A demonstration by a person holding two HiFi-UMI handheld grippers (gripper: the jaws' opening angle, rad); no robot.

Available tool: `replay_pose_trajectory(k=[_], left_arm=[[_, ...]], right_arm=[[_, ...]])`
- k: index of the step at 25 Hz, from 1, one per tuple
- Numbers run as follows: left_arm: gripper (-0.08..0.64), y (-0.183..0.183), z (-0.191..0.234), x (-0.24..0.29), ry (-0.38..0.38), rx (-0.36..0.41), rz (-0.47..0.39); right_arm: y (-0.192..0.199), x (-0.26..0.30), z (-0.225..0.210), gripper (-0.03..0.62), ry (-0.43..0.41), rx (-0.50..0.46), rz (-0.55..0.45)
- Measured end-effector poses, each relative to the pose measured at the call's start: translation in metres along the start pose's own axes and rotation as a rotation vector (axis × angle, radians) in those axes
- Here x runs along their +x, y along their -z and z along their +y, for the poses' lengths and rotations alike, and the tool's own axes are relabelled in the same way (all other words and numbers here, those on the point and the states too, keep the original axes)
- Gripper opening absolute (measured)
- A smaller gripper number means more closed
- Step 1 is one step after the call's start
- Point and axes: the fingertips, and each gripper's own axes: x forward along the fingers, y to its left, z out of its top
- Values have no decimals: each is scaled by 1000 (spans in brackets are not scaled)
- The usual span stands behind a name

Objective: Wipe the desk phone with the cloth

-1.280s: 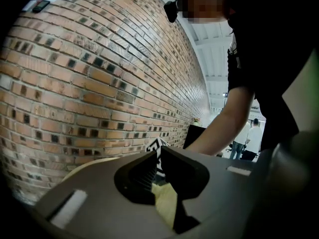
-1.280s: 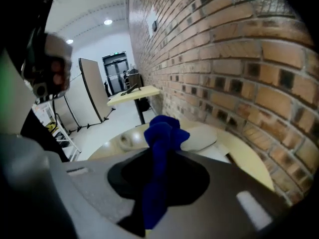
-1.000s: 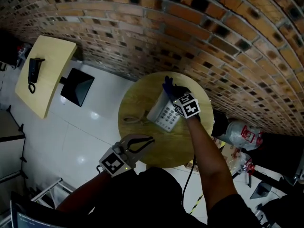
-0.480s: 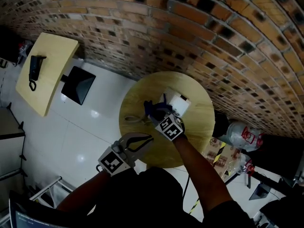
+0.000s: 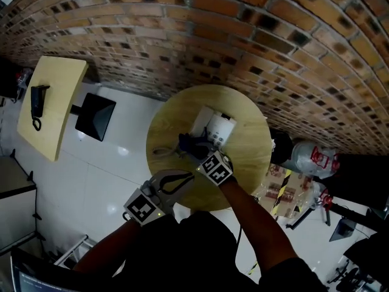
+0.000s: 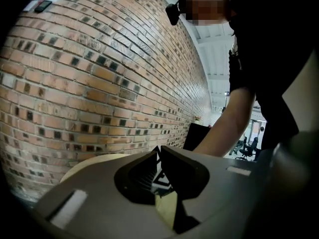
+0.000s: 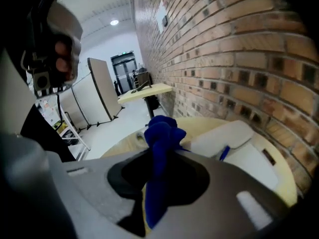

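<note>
A white desk phone (image 5: 214,126) lies on the round wooden table (image 5: 249,145). My right gripper (image 5: 198,148) is shut on a bunched blue cloth (image 5: 189,142), held at the phone's near left side. In the right gripper view the cloth (image 7: 162,133) stands up from the closed jaws of the right gripper (image 7: 160,156), with the phone (image 7: 234,138) just beyond to the right. My left gripper (image 5: 189,177) hangs shut and holding nothing at the table's near left edge. In its own view the left gripper (image 6: 158,153) has its tips meeting.
A cord (image 5: 163,152) lies on the table left of the phone. A brick wall (image 5: 243,35) runs behind the table. To the left stand a pale rectangular table (image 5: 58,111) with a black handset (image 5: 36,100) and a black stool (image 5: 94,115). Bags and boxes (image 5: 304,163) crowd the floor at the right.
My right gripper has drawn the blue cloth from the phone's far right end back across it to its near left side. The left gripper has stayed put.
</note>
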Motion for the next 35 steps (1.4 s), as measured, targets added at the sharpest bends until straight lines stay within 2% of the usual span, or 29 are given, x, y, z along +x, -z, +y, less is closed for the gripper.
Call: replay_pose_trajectory(k=[4, 8, 11, 16, 20, 22, 25, 27, 31, 35], left_arm=[[15, -2, -11, 19, 56, 13, 0], [15, -5, -25, 39, 115, 12, 4], [15, -3, -34, 52, 141, 0, 15], [15, 7, -41, 64, 170, 19, 43], [15, 10, -43, 67, 168, 15, 60], [15, 10, -43, 68, 166, 17, 59], [15, 12, -46, 67, 163, 6, 67], [15, 13, -48, 66, 165, 6, 67], [15, 10, -51, 61, 167, 14, 57], [15, 2, -50, 50, 161, 21, 39]], right_arm=[[13, -64, -63, 72, 176, 114, -74], [69, -129, -115, 72, 347, 242, -66], [122, -156, -130, 71, 411, 331, -17], [187, -144, -119, 72, 383, 409, 91], [206, -124, -115, 86, 360, 421, 128], [207, -120, -122, 105, 371, 408, 121], [204, -118, -129, 223, 372, 389, 145], [202, -117, -132, 261, 354, 398, 153], [194, -125, -138, 293, 365, 419, 138], [156, -153, -134, 293, 411, 386, 38]])
